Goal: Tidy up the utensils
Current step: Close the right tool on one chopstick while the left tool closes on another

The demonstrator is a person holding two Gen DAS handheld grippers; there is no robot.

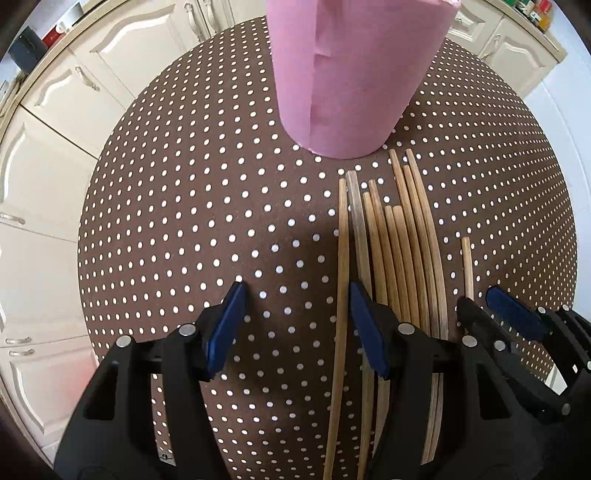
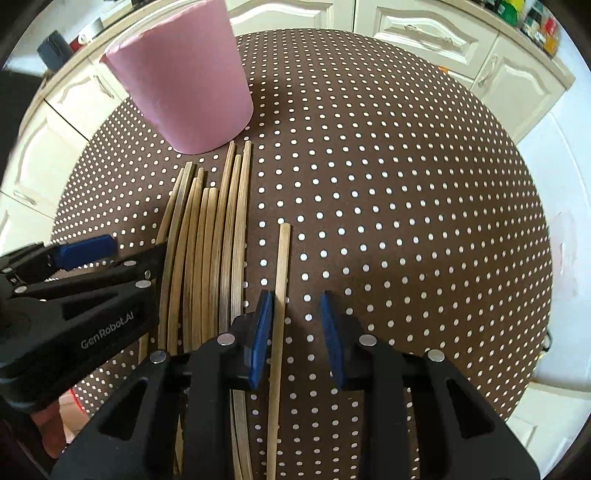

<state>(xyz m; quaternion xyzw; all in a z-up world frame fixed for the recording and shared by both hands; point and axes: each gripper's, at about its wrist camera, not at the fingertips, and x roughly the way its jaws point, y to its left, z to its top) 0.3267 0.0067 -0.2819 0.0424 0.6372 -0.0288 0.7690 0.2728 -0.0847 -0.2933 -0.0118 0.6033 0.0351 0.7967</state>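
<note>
Several wooden chopsticks (image 1: 399,251) lie side by side on the brown polka-dot tablecloth (image 1: 184,221), pointing at a pink cup (image 1: 354,74) that stands behind them. My left gripper (image 1: 295,325) is open, low over the table, with the leftmost chopstick (image 1: 341,295) between its fingers. In the right wrist view the bundle (image 2: 210,240) lies left of a single chopstick (image 2: 281,280) set apart. My right gripper (image 2: 295,332) is open around that single chopstick, which lies close to the left pad. The pink cup (image 2: 184,81) stands at the upper left.
The round table is ringed by cream kitchen cabinets (image 1: 48,184) and a counter with small items (image 2: 532,22). The right gripper shows at the right of the left wrist view (image 1: 517,325); the left gripper shows at the left of the right wrist view (image 2: 85,280).
</note>
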